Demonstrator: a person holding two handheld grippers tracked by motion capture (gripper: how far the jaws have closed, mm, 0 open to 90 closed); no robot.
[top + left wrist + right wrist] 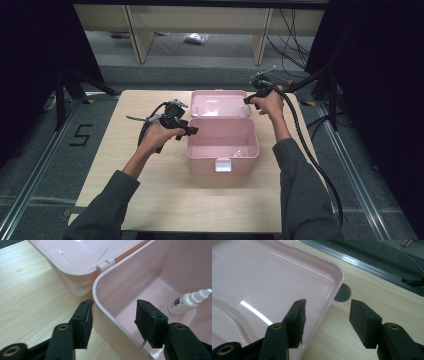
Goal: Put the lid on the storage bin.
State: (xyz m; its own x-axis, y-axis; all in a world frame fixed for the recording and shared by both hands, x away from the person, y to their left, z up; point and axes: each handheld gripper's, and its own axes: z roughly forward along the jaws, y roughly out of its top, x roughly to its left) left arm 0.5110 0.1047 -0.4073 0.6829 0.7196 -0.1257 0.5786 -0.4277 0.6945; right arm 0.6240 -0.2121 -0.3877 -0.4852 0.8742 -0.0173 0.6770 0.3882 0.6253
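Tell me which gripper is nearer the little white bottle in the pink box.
Left. The left gripper straddles the box wall beside the bottle; the right gripper is at the open lid's far corner.

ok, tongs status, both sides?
Left tongs: open, straddling the box wall, holding nothing.
Right tongs: open, straddling the lid edge, holding nothing.

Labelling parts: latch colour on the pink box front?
White latch on the pink box; high view shows it best.

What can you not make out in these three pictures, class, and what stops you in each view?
- Bottle label: print too small, left gripper view.
- Bottle in the high view: a tiny speck inside the pink box.
- Lid: cut off by the left edge, right gripper view.
- Right gripper: jaws partly hidden by the hand, high view.
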